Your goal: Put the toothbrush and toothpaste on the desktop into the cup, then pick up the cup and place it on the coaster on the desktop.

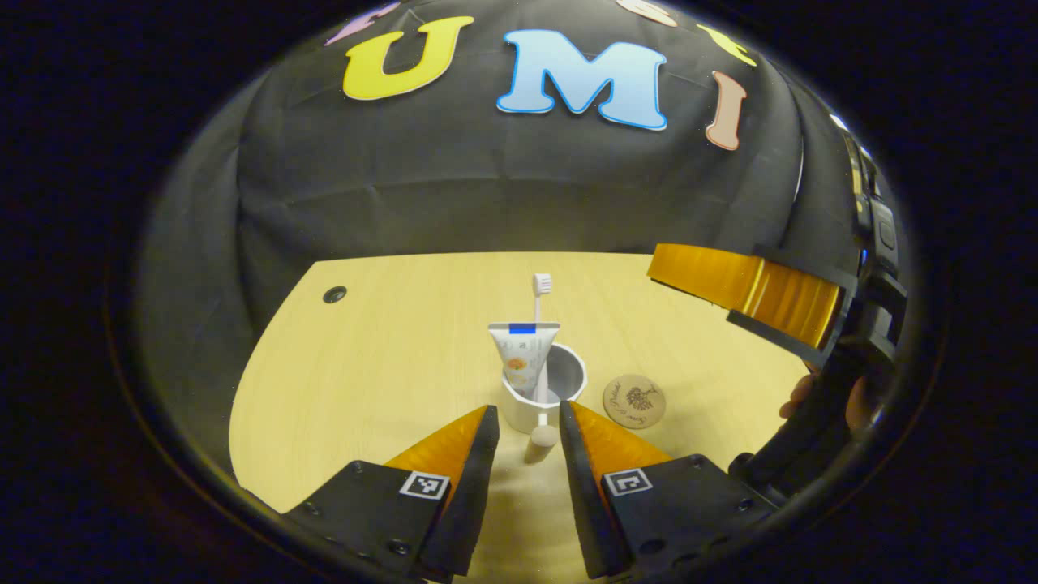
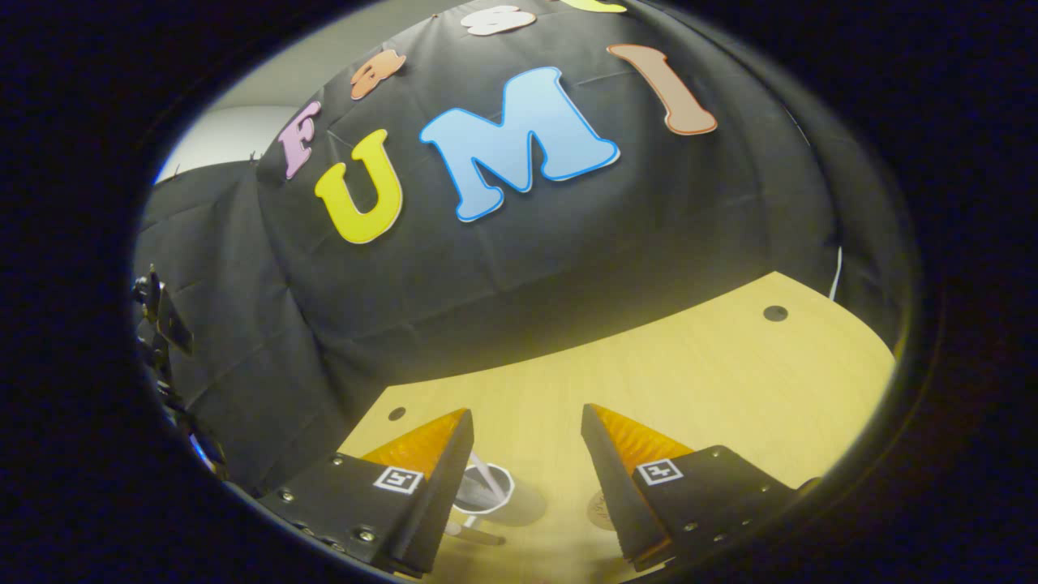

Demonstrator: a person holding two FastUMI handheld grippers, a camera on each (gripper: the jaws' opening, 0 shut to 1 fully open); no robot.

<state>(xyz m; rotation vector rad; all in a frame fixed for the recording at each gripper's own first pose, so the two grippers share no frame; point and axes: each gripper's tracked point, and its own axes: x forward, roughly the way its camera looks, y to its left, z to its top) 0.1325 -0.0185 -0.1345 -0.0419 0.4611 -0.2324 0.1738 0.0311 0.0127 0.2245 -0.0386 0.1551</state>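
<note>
The cup [image 1: 542, 397], holding toothbrush [image 1: 540, 324] and toothpaste [image 1: 523, 357], stands just ahead of the left gripper [image 1: 525, 422], whose jaws are parted and empty. The coaster [image 1: 634, 401] lies right of it. The right gripper [image 2: 527, 426] hangs open above the cup [image 2: 485, 487], holding nothing.

We find no readable text: toothpaste [image 1: 523, 355] print too small, coaster [image 1: 633, 401] at cup's [image 1: 568, 375] 3 o'clock bears blurred script, finger tags carry only square markers.
</note>
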